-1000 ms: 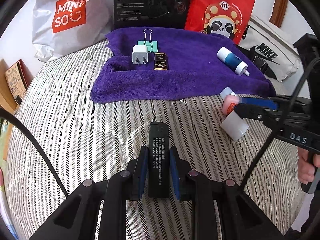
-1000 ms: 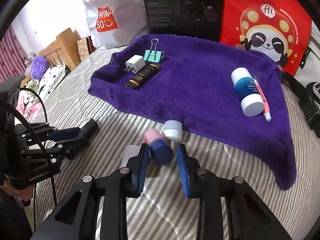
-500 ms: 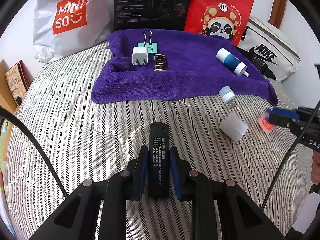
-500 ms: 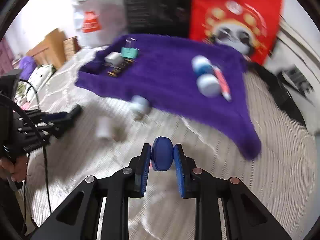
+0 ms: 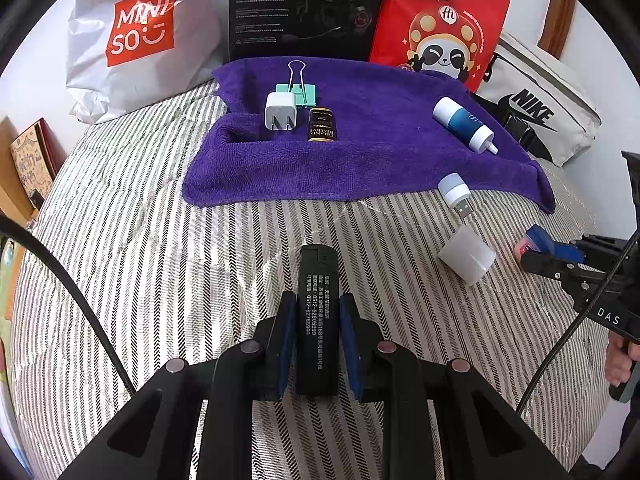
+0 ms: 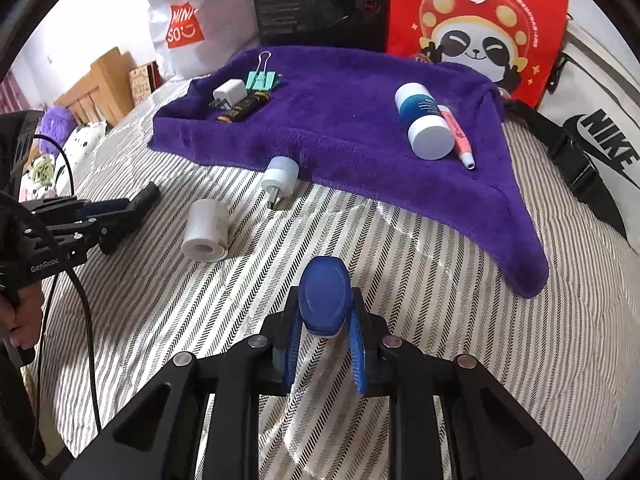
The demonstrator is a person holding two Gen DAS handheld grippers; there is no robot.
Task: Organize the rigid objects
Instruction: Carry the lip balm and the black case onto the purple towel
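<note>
Over the striped bed (image 5: 120, 264), the left gripper (image 5: 318, 332) is pinching a black lighter (image 5: 317, 300) and the right gripper (image 6: 326, 344) a blue-capped tube (image 6: 325, 300), both likely awaiting placement on the purple towel (image 6: 352, 120) toward the bed's far edge.

The white shopping bag (image 5: 140, 36) at eleven o'clock reads "MINISO", the white pouch (image 5: 536, 108) at two o'clock "NIKE", the small dark bottle (image 5: 322, 125) "GRAND RESERVE", and the black bar (image 5: 316, 312) at centre "0512-62805999".

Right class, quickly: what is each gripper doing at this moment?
Left gripper: closed on the black lighter.
Right gripper: closed on the blue-capped item.
</note>
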